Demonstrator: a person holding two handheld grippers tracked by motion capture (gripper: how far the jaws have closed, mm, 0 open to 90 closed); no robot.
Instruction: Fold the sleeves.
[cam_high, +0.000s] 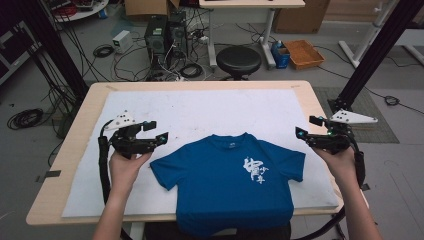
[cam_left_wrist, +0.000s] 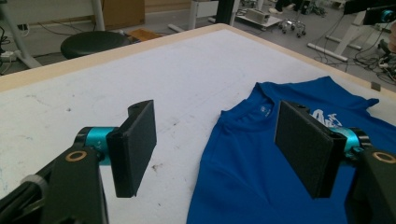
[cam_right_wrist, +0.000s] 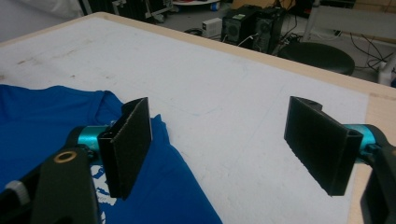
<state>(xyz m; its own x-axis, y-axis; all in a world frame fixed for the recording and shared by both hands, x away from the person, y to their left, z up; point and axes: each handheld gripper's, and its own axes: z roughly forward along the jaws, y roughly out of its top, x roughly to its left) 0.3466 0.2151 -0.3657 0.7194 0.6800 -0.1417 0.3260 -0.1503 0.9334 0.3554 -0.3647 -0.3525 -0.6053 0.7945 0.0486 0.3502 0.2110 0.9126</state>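
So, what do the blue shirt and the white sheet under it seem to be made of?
The blue shirt looks like soft matte knit fabric, probably cotton: it creases and drapes over the table edge. The white sheet seems a thin matte felt or foam pad, lightly stained; which one is unclear.

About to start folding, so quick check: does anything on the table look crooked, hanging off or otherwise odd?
Yes: the blue T-shirt lies flat, print up, but its hem hangs over the near edge of the table instead of resting on the white mat. The mat has small dark specks. The left gripper and right gripper hover open beside the sleeves.
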